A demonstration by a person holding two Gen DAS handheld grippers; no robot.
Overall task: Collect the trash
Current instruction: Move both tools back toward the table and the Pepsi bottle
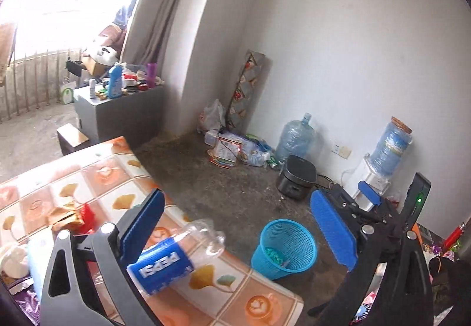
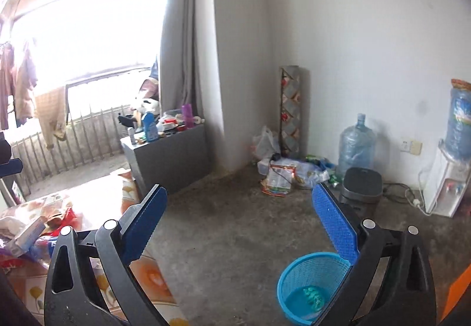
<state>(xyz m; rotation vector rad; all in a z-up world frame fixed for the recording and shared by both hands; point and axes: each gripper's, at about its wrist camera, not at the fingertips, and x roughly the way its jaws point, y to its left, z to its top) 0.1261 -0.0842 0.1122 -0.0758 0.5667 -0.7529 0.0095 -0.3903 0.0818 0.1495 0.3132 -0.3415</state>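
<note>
An empty clear Pepsi bottle (image 1: 176, 258) with a blue label lies tilted beside the left finger of my left gripper (image 1: 238, 226), over the edge of the patterned table (image 1: 117, 178). The left gripper's jaws stand wide apart and do not clamp the bottle. A blue mesh waste basket (image 1: 284, 249) stands on the floor beyond the table edge, with green scraps inside. My right gripper (image 2: 238, 223) is open and empty above the floor; the basket (image 2: 312, 284) sits under its right finger. The right gripper also shows in the left wrist view (image 1: 368, 196).
Red and brown wrappers (image 1: 73, 217) and boxes lie on the table. A black rice cooker (image 1: 295, 178), water jugs (image 1: 294, 137), a dispenser (image 2: 447, 178) and a pile of bags (image 1: 235, 149) line the wall. A grey cabinet (image 2: 167, 161) stands by the balcony.
</note>
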